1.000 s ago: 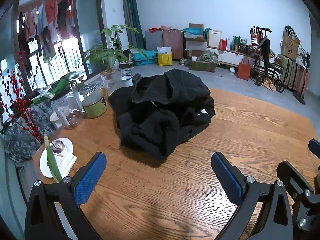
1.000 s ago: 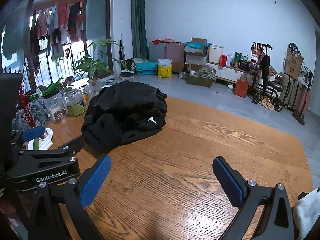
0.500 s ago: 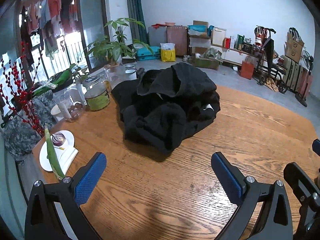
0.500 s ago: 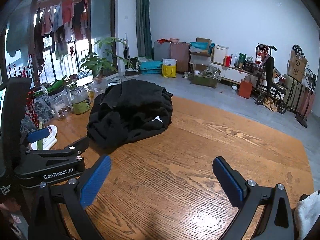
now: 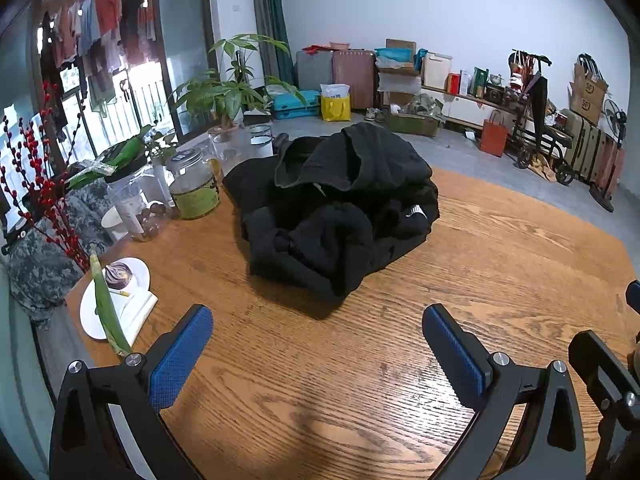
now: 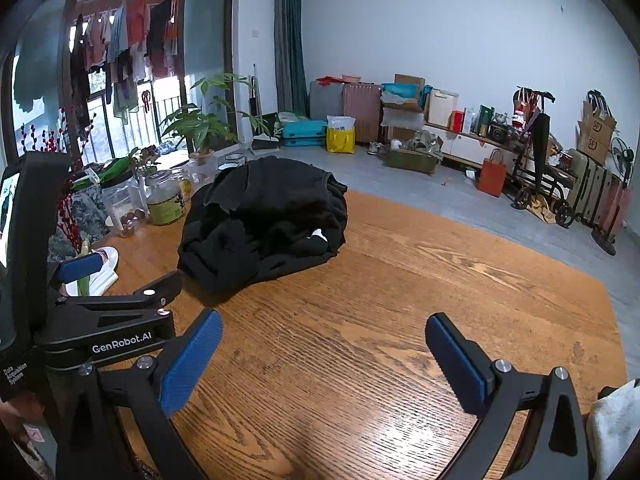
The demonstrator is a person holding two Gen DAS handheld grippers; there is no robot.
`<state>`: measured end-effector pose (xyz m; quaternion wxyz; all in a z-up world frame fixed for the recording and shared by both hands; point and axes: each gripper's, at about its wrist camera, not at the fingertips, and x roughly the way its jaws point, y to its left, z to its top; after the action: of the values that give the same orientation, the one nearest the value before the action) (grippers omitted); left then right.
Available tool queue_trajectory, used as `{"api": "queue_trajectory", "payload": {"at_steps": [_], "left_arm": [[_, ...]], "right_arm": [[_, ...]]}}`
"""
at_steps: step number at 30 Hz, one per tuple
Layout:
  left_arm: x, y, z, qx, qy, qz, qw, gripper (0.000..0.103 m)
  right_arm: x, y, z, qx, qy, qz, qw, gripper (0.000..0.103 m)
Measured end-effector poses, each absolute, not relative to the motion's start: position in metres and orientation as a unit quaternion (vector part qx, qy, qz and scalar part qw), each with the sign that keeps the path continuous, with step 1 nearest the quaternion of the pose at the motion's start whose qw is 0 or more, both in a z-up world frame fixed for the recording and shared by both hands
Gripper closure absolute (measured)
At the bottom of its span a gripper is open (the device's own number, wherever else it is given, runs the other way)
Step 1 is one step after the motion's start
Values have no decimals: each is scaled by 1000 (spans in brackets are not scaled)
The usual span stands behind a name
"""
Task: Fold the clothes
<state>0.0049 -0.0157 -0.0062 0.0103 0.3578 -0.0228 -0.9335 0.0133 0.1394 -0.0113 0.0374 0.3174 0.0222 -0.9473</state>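
A crumpled black hooded garment [image 5: 340,208] lies in a heap on the wooden table [image 5: 360,380], toward its far left; in the right wrist view the garment [image 6: 264,224] sits ahead and to the left. My left gripper [image 5: 316,316] hovers open over bare wood, just short of the heap's near edge. My right gripper [image 6: 324,322] is open too, farther right, with nothing between its blue pads [image 6: 192,360]. The left gripper's body [image 6: 116,324] shows at the left of the right wrist view.
Glass jars [image 5: 194,188] and a potted plant [image 5: 228,92] stand at the table's far left. A white plate [image 5: 114,300] with a green stalk lies near left. Red berry branches [image 5: 44,184] rise beside it. A white cloth [image 6: 616,420] shows at the near right corner.
Both grippers have drifted slightly up and toward the garment, so it sits a little lower and nearer in the views. Both stay open; the garment has not moved.
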Motion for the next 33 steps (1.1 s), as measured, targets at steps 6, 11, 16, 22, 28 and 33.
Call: {"api": "queue_trajectory", "payload": {"at_steps": [6, 11, 16, 22, 28, 33], "left_arm": [[3, -19, -10, 363, -23, -931, 14, 0], [-3, -24, -15, 371, -16, -929, 13, 0], [-33, -37, -12, 373, 5, -928, 19, 0], [-103, -43, -12, 359, -15, -932, 38, 0], [-168, -48, -34, 367, -9, -930, 9, 6], [-202, -54, -58, 391, 7, -920, -26, 41]], "right_arm": [[14, 137, -12, 318, 24, -947, 38, 0], [-14, 135, -13, 315, 33, -948, 40, 0], [-43, 133, -13, 312, 42, -948, 42, 0], [-92, 129, -20, 309, 52, -949, 44, 0], [-170, 117, -45, 318, 69, -944, 53, 11], [-204, 102, -63, 325, 86, -940, 67, 18]]}}
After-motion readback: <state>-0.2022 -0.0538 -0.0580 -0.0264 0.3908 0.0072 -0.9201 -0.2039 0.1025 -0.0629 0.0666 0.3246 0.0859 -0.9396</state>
